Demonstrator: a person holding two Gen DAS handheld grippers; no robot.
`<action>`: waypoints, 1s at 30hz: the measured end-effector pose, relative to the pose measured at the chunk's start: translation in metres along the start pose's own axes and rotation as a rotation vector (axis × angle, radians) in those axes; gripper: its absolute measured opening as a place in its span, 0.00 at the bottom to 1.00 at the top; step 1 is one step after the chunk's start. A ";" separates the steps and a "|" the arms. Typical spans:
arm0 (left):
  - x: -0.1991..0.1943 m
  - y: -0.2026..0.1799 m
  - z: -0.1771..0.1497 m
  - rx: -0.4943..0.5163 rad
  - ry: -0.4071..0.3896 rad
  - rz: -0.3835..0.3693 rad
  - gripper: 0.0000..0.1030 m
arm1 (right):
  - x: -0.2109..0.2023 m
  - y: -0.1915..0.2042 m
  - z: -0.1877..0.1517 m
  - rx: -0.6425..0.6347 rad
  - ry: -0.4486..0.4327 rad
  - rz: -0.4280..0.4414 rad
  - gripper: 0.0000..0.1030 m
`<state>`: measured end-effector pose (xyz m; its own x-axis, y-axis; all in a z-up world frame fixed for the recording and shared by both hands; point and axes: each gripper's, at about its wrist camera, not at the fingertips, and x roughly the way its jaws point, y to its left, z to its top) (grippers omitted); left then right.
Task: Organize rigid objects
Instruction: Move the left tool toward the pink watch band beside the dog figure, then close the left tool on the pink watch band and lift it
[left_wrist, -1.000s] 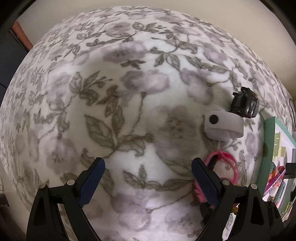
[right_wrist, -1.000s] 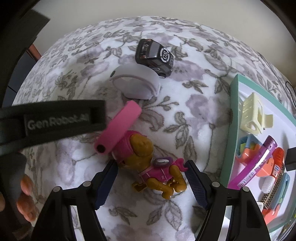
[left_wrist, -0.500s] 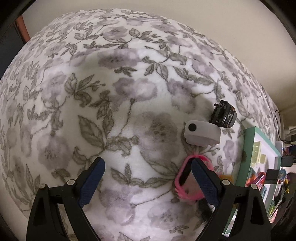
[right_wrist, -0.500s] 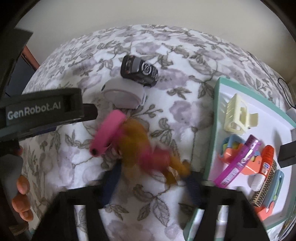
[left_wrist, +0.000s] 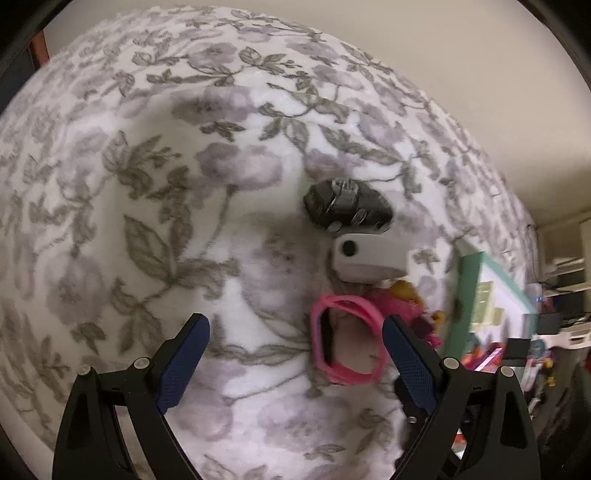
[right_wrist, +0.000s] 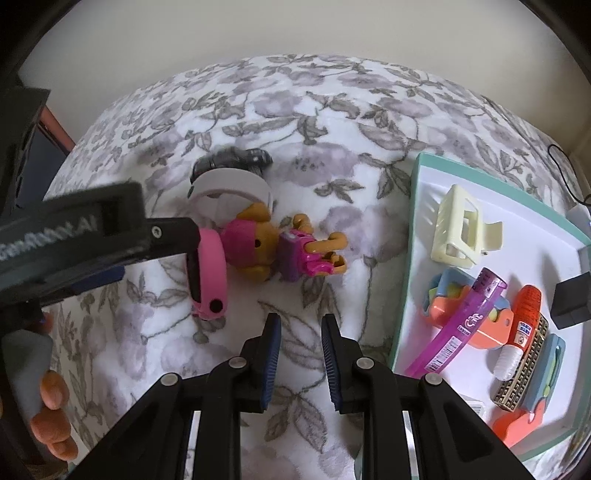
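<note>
Left wrist view: the left tongs (left_wrist: 295, 325) stand wide and grip nothing. The pink band (left_wrist: 351, 376) stands on edge on the floral blanket (left_wrist: 147, 221), inside the jaws and just beside the right-hand finger. A second ago it was largely hidden behind that finger, so this tool has swung toward the cluster of pink band, grey band (left_wrist: 365, 258) and toy car (left_wrist: 347, 208). Right wrist view: the right tongs (right_wrist: 301, 325) are narrow, and their jaws are closing with nothing between them. A second ago the jaws were wide with the toy dog (right_wrist: 258, 240) between them. The dog now lies free on the blanket beyond the fingertips, just beside the pink band and near the tray (right_wrist: 406, 258), not in it. Judgement: the grasp did not take. The dog remains to be collected, so the jaws must reopen and be set over it again before transfer to the tray.
</note>
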<state>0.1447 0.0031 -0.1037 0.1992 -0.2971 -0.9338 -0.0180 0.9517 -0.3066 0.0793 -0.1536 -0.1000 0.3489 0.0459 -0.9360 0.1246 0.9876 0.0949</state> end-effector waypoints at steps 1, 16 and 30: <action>0.001 0.000 0.000 -0.003 0.006 -0.016 0.92 | 0.002 0.002 0.002 0.001 -0.001 -0.001 0.24; 0.023 -0.011 -0.009 -0.019 0.077 -0.113 0.77 | -0.002 -0.007 0.002 0.042 -0.019 -0.021 0.24; 0.017 -0.005 -0.009 -0.054 0.067 -0.185 0.51 | -0.001 -0.012 0.006 0.080 -0.036 -0.025 0.24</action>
<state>0.1397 -0.0071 -0.1192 0.1380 -0.4731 -0.8701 -0.0397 0.8752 -0.4821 0.0832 -0.1667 -0.0979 0.3777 0.0142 -0.9258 0.2070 0.9733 0.0993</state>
